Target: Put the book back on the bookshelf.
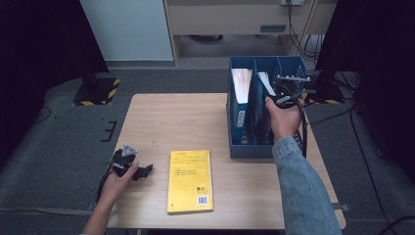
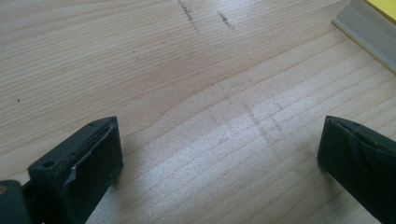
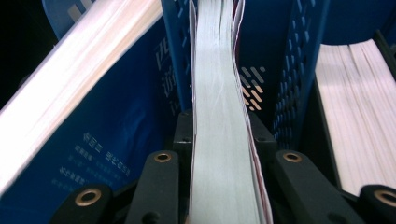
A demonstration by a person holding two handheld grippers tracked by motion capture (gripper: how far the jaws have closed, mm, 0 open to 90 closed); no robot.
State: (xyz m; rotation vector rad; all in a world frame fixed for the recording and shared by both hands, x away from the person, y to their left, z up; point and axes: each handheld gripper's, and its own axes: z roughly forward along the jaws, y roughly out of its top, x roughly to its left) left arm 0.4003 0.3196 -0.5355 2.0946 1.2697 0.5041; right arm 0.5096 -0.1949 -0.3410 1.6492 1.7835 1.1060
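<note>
My right sleeve is faded blue denim — the left arm goes bare. Both grippers are matte black: the left gripper has blocky jaws with small screw holes and a grey three-cornered plate on top, the right gripper brass-ringed pivot holes — a black cable loops from it.

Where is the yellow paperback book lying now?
In the high view, the yellow paperback book lies flat on the wooden table, between the left gripper and blue file box.

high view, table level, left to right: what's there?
left gripper → yellow book → blue file rack → right gripper, shut on a book in the rack
</note>
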